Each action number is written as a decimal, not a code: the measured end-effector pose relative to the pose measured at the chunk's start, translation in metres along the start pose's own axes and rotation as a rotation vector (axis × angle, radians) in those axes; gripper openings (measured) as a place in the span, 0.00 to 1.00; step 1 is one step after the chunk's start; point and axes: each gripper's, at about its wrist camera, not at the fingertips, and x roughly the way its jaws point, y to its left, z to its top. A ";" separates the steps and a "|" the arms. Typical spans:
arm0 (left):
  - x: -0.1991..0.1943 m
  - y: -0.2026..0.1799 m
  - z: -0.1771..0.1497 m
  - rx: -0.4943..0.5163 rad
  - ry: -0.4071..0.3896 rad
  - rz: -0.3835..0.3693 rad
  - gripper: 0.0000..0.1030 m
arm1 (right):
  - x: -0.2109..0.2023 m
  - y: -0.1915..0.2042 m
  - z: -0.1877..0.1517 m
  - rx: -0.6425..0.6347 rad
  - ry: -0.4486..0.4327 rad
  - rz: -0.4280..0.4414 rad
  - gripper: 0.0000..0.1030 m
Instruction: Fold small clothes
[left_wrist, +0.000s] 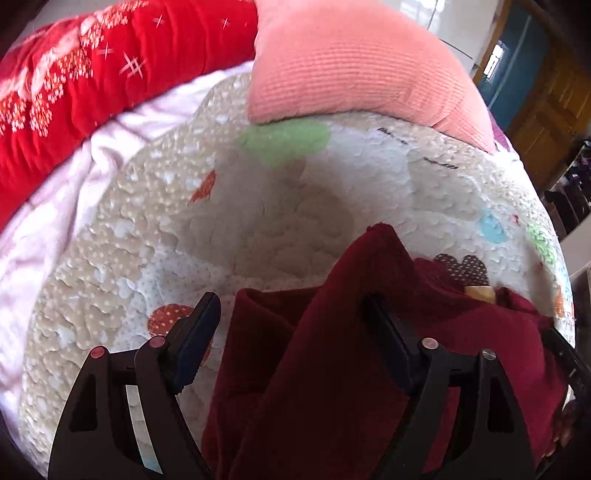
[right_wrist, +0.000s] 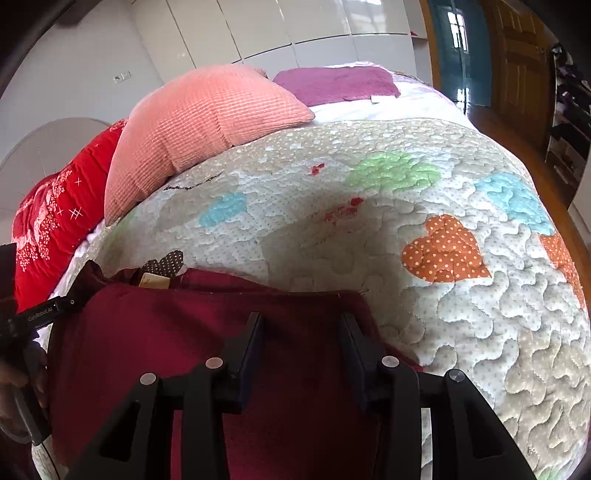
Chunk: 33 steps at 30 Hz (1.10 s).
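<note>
Claws first: my left claw (left_wrist: 291, 325) stands wide apart, and a raised fold of the dark red garment (left_wrist: 332, 350) runs up between its fingers, lying against the right-hand finger (left_wrist: 391, 343) — no pinch that I can see, the other finger well clear of the cloth. My right claw (right_wrist: 301, 339) is partly apart above the same garment (right_wrist: 184, 332), nothing pressed between its fingers. The garment lies rumpled on the quilt (right_wrist: 461, 314) with hearts, a pale label (right_wrist: 153, 281) showing at its far edge. Further off, a pink pillow (right_wrist: 207, 122) rests on the quilt — beside it a red blanket (left_wrist: 92, 74). A purple cloth (right_wrist: 336, 84) lies beyond.
</note>
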 end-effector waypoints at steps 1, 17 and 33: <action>0.000 0.001 -0.001 -0.004 -0.006 -0.004 0.79 | -0.004 0.001 0.001 -0.003 -0.001 0.001 0.39; -0.041 0.002 -0.017 0.029 -0.050 0.012 0.79 | -0.052 0.019 -0.051 -0.029 0.034 0.057 0.45; -0.092 0.067 -0.086 -0.042 -0.065 -0.048 0.79 | -0.026 0.205 0.017 -0.142 0.012 0.408 0.49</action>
